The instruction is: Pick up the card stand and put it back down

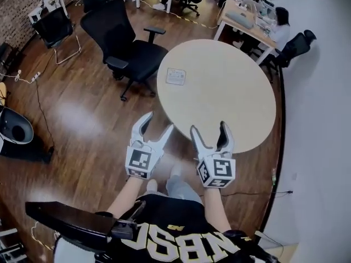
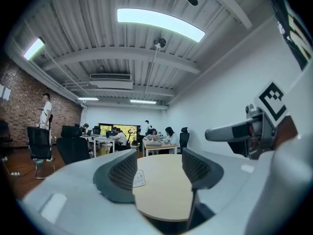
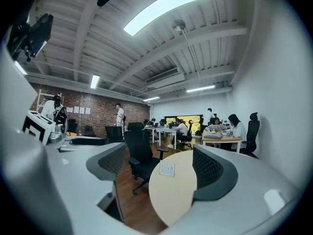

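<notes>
Left hand-held gripper [image 1: 159,120] and right hand-held gripper [image 1: 208,127] hover empty, jaws half apart, off the tabletop's [image 1: 236,100] 7 o'clock edge; card stand [image 1: 176,76] near its 10 o'clock edge.

Clear desk [image 1: 230,92] stretches wide around the lone card stand [image 1: 176,76]; a black chair [image 1: 134,51] crowds its left side.

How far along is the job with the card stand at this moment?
No step shows as done. The card stand stands on the round table, and nothing touches it. In hand: the left gripper and the right gripper are both open and empty, near the table's edge, well apart from the stand. Left: reach it, grip, lift, set it back down.
</notes>
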Available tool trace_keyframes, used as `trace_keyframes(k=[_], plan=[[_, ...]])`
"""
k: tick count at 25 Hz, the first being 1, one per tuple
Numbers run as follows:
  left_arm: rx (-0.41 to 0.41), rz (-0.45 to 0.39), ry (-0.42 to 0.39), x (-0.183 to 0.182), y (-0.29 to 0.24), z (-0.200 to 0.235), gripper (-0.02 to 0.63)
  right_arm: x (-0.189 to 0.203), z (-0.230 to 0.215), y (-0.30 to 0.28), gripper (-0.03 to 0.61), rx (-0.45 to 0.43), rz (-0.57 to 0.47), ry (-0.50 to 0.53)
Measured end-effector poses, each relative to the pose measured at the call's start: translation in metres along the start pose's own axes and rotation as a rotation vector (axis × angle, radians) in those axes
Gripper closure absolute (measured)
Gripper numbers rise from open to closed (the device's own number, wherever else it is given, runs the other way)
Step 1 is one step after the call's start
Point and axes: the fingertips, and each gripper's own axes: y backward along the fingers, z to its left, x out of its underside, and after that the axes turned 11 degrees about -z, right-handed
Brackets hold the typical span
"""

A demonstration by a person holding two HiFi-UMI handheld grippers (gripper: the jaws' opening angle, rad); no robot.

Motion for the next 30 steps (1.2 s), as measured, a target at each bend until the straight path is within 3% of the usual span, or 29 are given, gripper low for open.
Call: trace_keyframes(k=[4,10,13,22,30], plan=[[-0.027,0.007,-0.075,-0.007,0.017,-0.008,0.339,0.014,0.011,0.025,0.143,-0.009,0.053,0.000],[-0.076,-0.062,-0.102,-0.049,0.009,-0.026,0.341,-0.006,-0.016,0.029,0.144,-0.010,0.039,0.044],[-0.073,-0.045,-0.113,-0.051,0.005,-0.031,0.341,-0.006,-0.029,0.038,0.144,0.002,0.039,0.015],[-0.081,-0.047,-0.087,-0.050,0.015,-0.057,0.342,-0.012,-0.023,0.038,0.146,-0.036,0.036,0.015],[-0.114,-0.051,-0.078,-0.061,0.022,-0.044,0.342,-0.011,-0.020,0.039,0.146,-0.020,0.054,0.011]])
